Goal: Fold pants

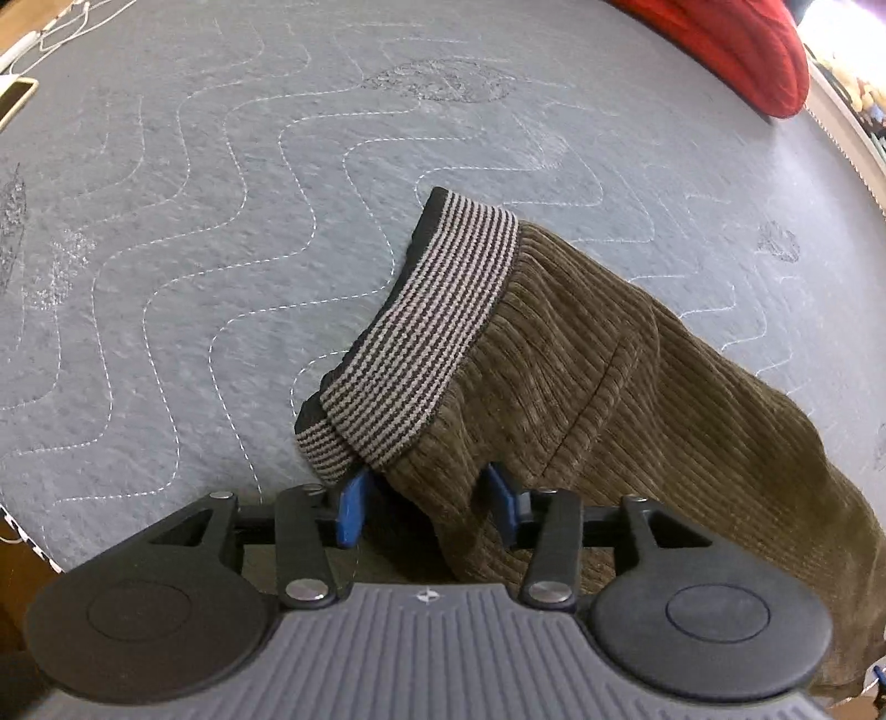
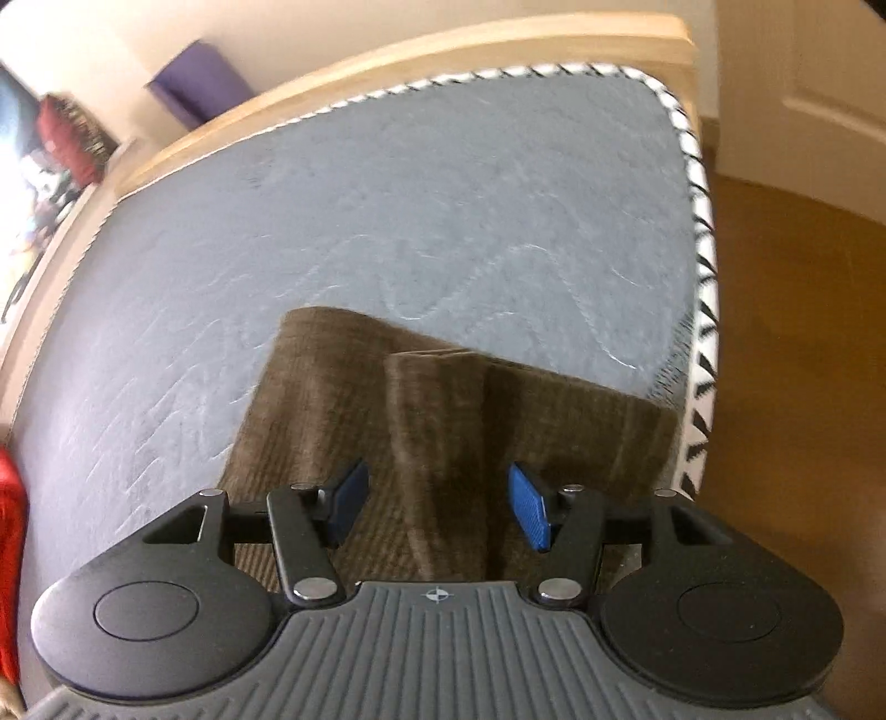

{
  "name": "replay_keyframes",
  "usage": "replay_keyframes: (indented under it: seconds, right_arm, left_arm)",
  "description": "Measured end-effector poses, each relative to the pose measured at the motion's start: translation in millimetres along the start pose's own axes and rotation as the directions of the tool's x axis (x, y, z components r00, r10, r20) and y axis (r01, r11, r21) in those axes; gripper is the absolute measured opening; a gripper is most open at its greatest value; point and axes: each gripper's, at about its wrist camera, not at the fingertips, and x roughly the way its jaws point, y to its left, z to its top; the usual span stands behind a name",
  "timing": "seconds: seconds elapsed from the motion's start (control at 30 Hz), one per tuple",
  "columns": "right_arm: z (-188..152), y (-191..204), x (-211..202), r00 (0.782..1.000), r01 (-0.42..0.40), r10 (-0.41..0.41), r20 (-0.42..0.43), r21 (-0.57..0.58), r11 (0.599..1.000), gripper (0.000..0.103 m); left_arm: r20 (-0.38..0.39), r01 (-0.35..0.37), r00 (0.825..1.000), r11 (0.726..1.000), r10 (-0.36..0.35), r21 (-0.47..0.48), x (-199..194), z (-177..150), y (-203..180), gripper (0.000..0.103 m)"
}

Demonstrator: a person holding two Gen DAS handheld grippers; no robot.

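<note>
Brown corduroy pants (image 1: 598, 365) with a grey-and-black striped waistband (image 1: 426, 343) lie on a grey quilted mattress (image 1: 221, 221). My left gripper (image 1: 426, 498) has its blue pads either side of a raised fold of pants just below the waistband, with a gap to the fabric. In the right wrist view the pants' leg end (image 2: 443, 399) lies near the mattress corner, with a raised ridge in the middle. My right gripper (image 2: 437, 507) is open around that ridge, with its pads apart from the cloth.
A red cushion (image 1: 742, 50) lies at the far right of the mattress. White cables (image 1: 66, 22) and a phone (image 1: 14, 99) are at the far left. The mattress edge (image 2: 703, 310), wooden bed frame (image 2: 387, 61) and wood floor (image 2: 803, 332) show on the right.
</note>
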Motion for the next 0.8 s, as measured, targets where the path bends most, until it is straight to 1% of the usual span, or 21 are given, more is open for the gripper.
replay_keyframes:
  seconds: [0.1, 0.17, 0.27, 0.37, 0.43, 0.47, 0.5, 0.53, 0.57, 0.6, 0.67, 0.7, 0.73, 0.8]
  right_arm:
    - [-4, 7, -4, 1.0, 0.008, -0.008, 0.008, -0.072, 0.997, 0.059]
    - [-5, 11, -6, 1.0, -0.013, 0.014, 0.01, -0.107, 0.994, 0.059]
    - [-4, 13, -7, 1.0, 0.0, 0.002, 0.017, -0.14, 0.99, 0.059]
    - [-4, 7, 3, 0.999, 0.045, -0.046, -0.002, -0.149, 0.988, 0.059]
    - [-4, 2, 9, 0.997, 0.075, -0.077, -0.012, -0.147, 0.986, 0.056]
    - [-3, -1, 12, 0.996, 0.082, -0.086, -0.023, -0.145, 0.986, 0.048]
    - [-2, -5, 13, 0.997, 0.073, -0.077, -0.028, -0.139, 0.988, 0.023]
    - [-1, -7, 13, 0.997, 0.065, -0.07, -0.029, -0.136, 0.989, 0.007]
    - [-2, -9, 10, 0.997, 0.075, -0.078, -0.02, -0.136, 0.988, 0.007]
    - [-2, -12, 3, 0.995, 0.096, -0.095, 0.015, -0.121, 0.988, 0.007]
    - [-1, -24, -10, 0.996, 0.076, -0.074, 0.051, -0.03, 0.997, 0.006]
    - [-2, -29, -21, 0.994, 0.077, -0.077, 0.071, 0.009, 0.997, 0.006]
    - [-4, -32, -26, 0.992, 0.091, -0.092, 0.082, 0.021, 0.996, 0.006]
    - [-11, -41, -30, 0.985, 0.154, -0.158, 0.074, 0.054, 0.987, 0.007]
  left_arm:
    - [0.019, -0.009, 1.0, 1.0, 0.009, 0.018, -2, 0, -2, 0.03]
    - [0.027, -0.003, 1.0, 1.0, 0.002, 0.026, -4, 2, -4, 0.029]
    - [0.031, 0.001, 1.0, 1.0, -0.002, 0.026, -7, 1, -4, 0.029]
    - [0.034, 0.003, 0.999, 1.0, -0.004, 0.03, -8, -1, -2, 0.029]
    - [0.041, 0.004, 0.999, 0.999, -0.005, 0.032, -9, -1, -2, 0.027]
    - [0.044, 0.003, 0.999, 0.999, -0.004, 0.032, -12, -1, -3, 0.026]
    - [0.046, 0.006, 0.999, 0.999, -0.007, 0.037, -13, -1, -4, 0.022]
    - [0.052, 0.01, 0.999, 0.999, -0.012, 0.045, -15, 0, -5, 0.018]
    - [0.064, 0.015, 0.998, 0.999, -0.019, 0.051, -19, 0, -6, 0.017]
    - [0.082, 0.022, 0.996, 0.998, -0.026, 0.051, -23, 0, -6, 0.015]
    - [0.118, 0.038, 0.992, 0.999, -0.042, 0.035, -33, 3, -2, 0.014]
    - [0.127, 0.038, 0.991, 0.999, -0.042, 0.029, -36, 3, 0, 0.014]
    - [0.125, 0.028, 0.992, 0.999, -0.031, 0.029, -37, 3, 2, 0.014]
    - [0.08, -0.001, 0.997, 1.0, -0.001, 0.027, -29, 2, 5, 0.014]
